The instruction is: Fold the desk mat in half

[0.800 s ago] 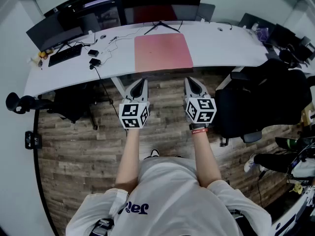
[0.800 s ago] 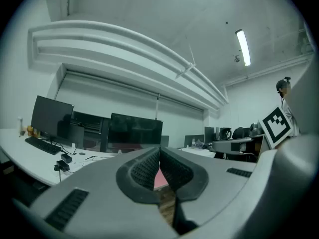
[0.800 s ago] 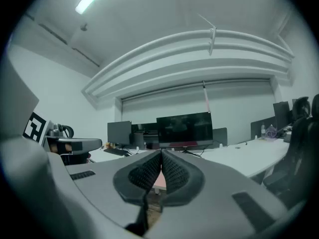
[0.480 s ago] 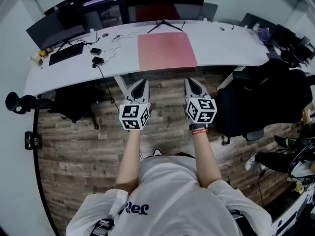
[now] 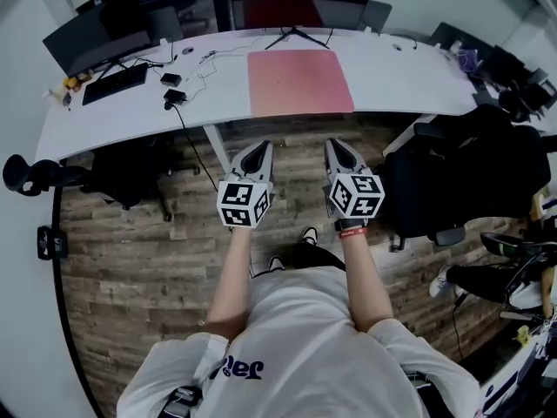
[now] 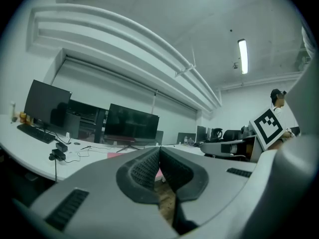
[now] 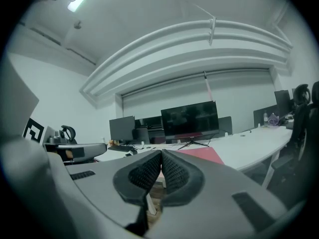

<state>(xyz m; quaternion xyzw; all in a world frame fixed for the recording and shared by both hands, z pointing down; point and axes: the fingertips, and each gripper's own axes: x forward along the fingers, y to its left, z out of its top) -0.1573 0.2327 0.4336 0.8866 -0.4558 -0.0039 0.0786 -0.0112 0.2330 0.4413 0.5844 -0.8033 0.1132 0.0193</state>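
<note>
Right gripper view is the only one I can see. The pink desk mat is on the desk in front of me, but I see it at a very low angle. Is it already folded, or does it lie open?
Observer: In the head view the desk mat lies open and flat. It is one full rectangle on the desk, with no fold in it.
Operator: Thank you. Are the two claws above the mat now?
Observer: No, neither one is. The left claw and the right claw are side by side over the wooden floor, short of the desk's near edge.
</note>
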